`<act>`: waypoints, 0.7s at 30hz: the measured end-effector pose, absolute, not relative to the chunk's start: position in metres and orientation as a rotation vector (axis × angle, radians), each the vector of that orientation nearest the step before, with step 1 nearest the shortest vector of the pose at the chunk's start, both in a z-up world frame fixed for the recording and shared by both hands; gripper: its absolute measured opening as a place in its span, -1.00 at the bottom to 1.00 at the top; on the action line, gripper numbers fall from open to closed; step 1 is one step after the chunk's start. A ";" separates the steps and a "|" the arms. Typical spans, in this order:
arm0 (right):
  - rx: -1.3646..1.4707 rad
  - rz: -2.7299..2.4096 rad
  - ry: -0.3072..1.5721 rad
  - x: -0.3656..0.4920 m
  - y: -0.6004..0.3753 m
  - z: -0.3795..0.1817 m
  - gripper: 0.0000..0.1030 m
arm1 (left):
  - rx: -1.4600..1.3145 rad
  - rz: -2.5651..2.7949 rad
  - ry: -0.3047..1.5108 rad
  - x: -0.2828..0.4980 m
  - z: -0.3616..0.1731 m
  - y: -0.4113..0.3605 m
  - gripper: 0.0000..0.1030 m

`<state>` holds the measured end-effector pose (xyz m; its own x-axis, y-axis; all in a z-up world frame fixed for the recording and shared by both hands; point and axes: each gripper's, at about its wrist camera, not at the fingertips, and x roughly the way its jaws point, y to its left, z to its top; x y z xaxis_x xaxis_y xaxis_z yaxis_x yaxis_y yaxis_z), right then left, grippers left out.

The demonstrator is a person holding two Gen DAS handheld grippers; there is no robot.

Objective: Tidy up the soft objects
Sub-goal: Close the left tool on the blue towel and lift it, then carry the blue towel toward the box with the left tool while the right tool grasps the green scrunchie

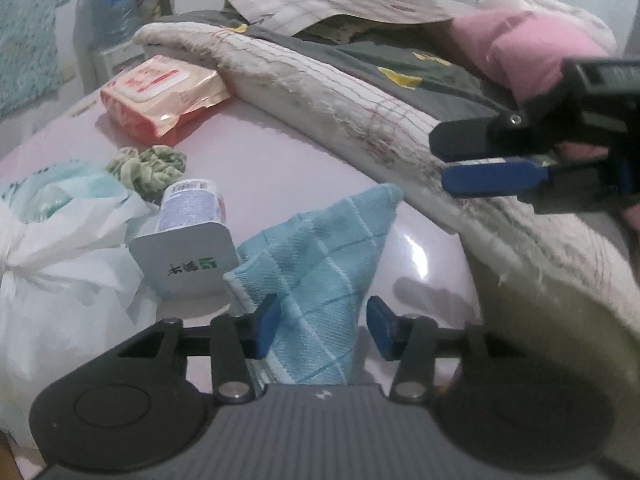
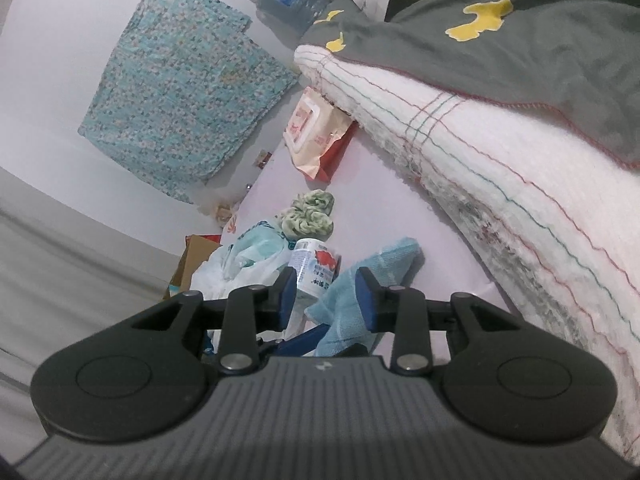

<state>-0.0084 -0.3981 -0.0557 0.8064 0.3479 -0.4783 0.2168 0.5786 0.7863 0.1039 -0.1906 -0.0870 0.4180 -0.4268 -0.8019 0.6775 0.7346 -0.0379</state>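
While my left gripper (image 1: 322, 326) stands half open astride the pale-blue checked woven cloth (image 1: 320, 256), pads not pressing, item one remains ungrasped on the glossy lilac table (image 1: 280, 160). My right gripper (image 2: 326, 294) waits beside, narrowly parted, empty. Next: I judge, close left, lift.

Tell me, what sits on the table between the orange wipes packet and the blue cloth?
In the left wrist view, a green scrunchie and a white tube lie between the wipes packet and the blue cloth.

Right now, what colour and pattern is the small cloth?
Light blue cloth with a checked grid of lines; clearest in the left wrist view.
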 end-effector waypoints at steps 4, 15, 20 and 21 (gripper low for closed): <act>0.979 0.078 0.656 -0.011 -0.397 -0.058 -0.35 | 0.381 -0.717 0.882 0.099 -0.091 -0.195 0.23; 0.992 0.073 0.639 -0.019 -0.399 -0.060 -0.18 | 0.408 -0.696 0.890 0.105 -0.092 -0.192 -0.23; 0.991 0.074 0.627 -0.020 -0.399 -0.056 -0.17 | 0.329 -0.688 0.930 0.116 -0.088 -0.183 -0.56; 0.988 0.075 0.623 -0.020 -0.399 -0.055 -0.16 | 0.298 -0.691 0.941 0.118 -0.087 -0.180 -0.61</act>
<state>-0.0202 -0.3986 -0.0548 0.8246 0.3332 -0.4572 0.2153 0.5625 0.7983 0.1183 -0.1799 -0.0866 0.3974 -0.4115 -0.8202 0.6597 0.7494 -0.0563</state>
